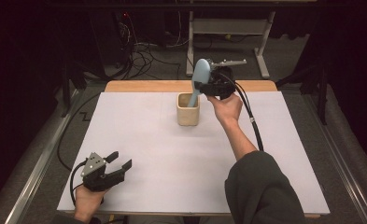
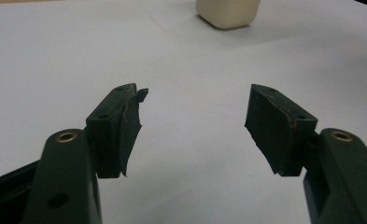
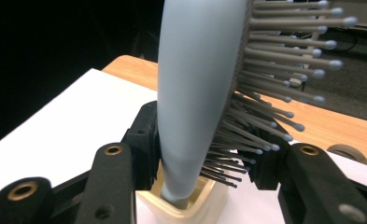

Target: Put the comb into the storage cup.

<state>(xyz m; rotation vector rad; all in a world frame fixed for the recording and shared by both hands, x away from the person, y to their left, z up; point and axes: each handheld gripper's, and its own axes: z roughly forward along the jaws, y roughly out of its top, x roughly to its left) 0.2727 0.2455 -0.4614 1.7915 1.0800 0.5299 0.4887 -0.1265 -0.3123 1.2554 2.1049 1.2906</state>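
The right tool [image 1: 203,86] was clenched on a pale blue hairbrush [image 1: 200,74] at the far middle of the white surface [image 1: 172,154], one jaw against its smooth back and the other in among the bristles. The brush stood nearly upright, head up, with its handle end down inside a small cream cup [image 1: 188,110]. In the right gripper view the brush [image 3: 195,93] had its top cut off by the frame, and its handle tip was hidden within the cup [image 3: 190,205], so whether it touched the bottom could not be made out. The bristles on the grasped side were partly masked by the jaw. In the high view the hand and tool body covered part of the brush's head. The left tool [image 1: 119,162] rested at the near left corner of the surface, well apart from the cup, its jaws released and spread with nothing between them. From the left gripper view the cup [image 2: 228,13] showed at the far edge, its upper part cut off.
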